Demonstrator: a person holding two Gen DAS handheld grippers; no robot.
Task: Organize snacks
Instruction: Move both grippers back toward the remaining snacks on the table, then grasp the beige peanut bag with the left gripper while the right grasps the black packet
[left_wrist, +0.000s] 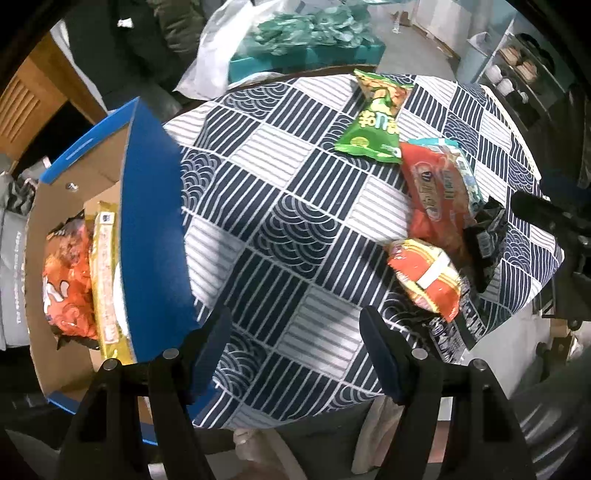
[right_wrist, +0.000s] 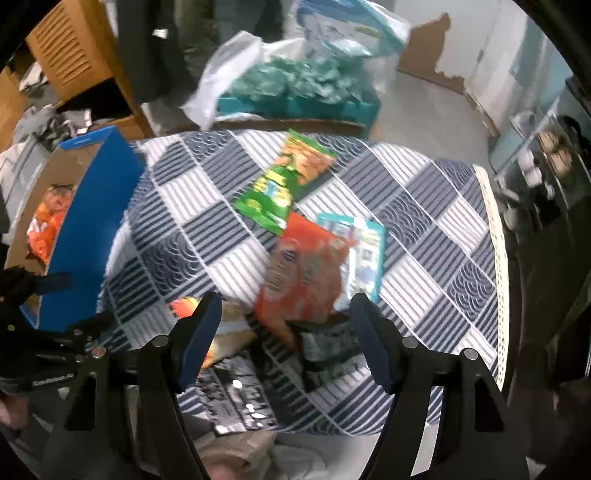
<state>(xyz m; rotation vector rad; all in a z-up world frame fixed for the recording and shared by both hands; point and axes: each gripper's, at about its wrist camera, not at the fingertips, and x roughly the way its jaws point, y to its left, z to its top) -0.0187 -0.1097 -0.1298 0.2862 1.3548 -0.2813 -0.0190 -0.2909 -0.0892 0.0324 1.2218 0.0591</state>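
A blue cardboard box stands at the table's left edge with an orange snack bag and a yellow packet inside. On the patterned tablecloth lie a green bag, a large red bag, a light blue packet, a small red-yellow bag and a black packet. My left gripper is open and empty above the cloth near the box. My right gripper is open and empty, hovering over the red bag and black packet. The box and green bag also show there.
A teal box with a white plastic bag stands behind the table. A wooden cabinet is at the back left. Shelves with cups stand at the right. A dark flat packet lies at the table's near edge.
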